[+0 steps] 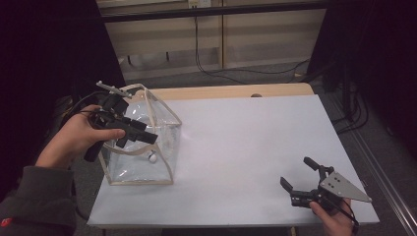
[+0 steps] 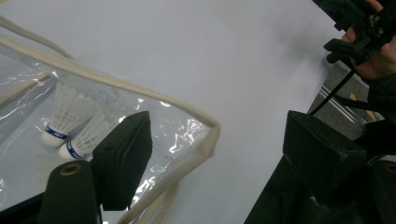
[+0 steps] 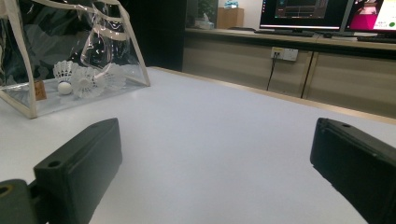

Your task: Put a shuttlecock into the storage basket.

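Observation:
A clear plastic bag [image 1: 164,120] with beige trim stands open at the left of the white table [image 1: 246,147]. White shuttlecocks [image 3: 77,79] lie on its bottom, and two of them [image 2: 70,123] show through the plastic in the left gripper view. My left gripper [image 1: 139,141] hovers over the bag's mouth, jaws apart, with the bag's beige rim [image 2: 140,91] running beneath them and nothing pressed. My right gripper [image 1: 295,171] rests low near the table's front right corner, open and empty, facing the bag [image 3: 28,93] across the bare surface.
A wooden strip [image 1: 221,92] edges the table's far side, with cables on the floor beyond. Monitors [image 3: 303,14] stand on a counter behind the table. White surface stretches between the bag and the right gripper.

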The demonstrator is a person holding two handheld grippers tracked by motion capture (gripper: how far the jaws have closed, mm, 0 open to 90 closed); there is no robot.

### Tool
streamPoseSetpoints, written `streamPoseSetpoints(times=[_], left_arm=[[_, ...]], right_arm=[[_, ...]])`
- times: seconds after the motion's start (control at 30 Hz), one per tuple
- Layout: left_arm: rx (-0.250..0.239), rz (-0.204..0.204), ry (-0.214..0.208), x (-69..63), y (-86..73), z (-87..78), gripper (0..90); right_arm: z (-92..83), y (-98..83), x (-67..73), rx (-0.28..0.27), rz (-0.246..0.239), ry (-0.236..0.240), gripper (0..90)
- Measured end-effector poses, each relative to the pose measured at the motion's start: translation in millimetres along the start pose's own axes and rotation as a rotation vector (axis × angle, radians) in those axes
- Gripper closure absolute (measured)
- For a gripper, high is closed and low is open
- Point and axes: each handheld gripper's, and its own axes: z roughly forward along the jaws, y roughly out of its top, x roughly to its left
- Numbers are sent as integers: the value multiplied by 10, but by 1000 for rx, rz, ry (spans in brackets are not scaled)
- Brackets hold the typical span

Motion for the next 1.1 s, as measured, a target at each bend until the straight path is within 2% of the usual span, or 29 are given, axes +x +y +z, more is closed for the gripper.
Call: streamPoseSetpoints(times=[0.07, 0.4, 0.83, 1.1], left_arm=[[5, 11, -1, -3, -6, -8, 243], [0, 12, -12, -27, -55, -17, 244], [3, 22, -16, -81, -34, -105, 242], [3, 30, -44, -129, -72, -127, 233]], right_arm=[[-5, -1, -3, 1, 1, -3, 21], [-3, -1, -3, 0, 2, -3, 21], [4, -6, 7, 4, 6, -1, 21], [8, -8, 8, 2, 5, 1, 21]])
